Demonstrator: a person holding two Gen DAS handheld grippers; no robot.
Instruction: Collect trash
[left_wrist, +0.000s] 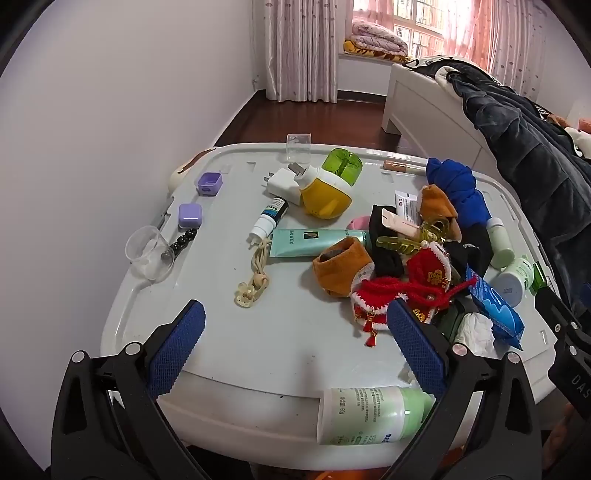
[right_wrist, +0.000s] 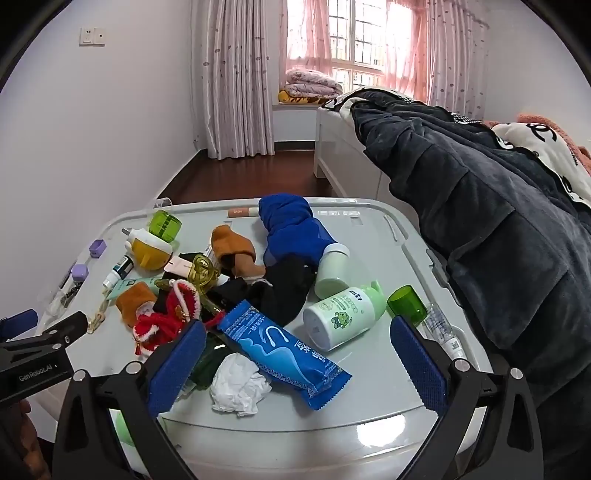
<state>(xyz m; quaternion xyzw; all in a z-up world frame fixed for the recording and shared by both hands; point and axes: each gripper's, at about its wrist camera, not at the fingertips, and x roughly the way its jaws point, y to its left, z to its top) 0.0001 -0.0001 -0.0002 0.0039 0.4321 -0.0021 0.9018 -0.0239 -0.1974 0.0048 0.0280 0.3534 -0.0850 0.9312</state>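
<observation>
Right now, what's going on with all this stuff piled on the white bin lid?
A person holds a hand-held gripper in each hand over the cluttered white plastic lid. Both the left hand-held gripper and the right hand-held gripper are open and hold nothing. The right one hangs above the crumpled white tissue and the blue plastic wrapper, likely trash. Nothing appears collected yet.

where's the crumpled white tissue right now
In the right wrist view, the crumpled white tissue lies near the grey lid's front edge, touching the blue foil packet on its right.
</observation>
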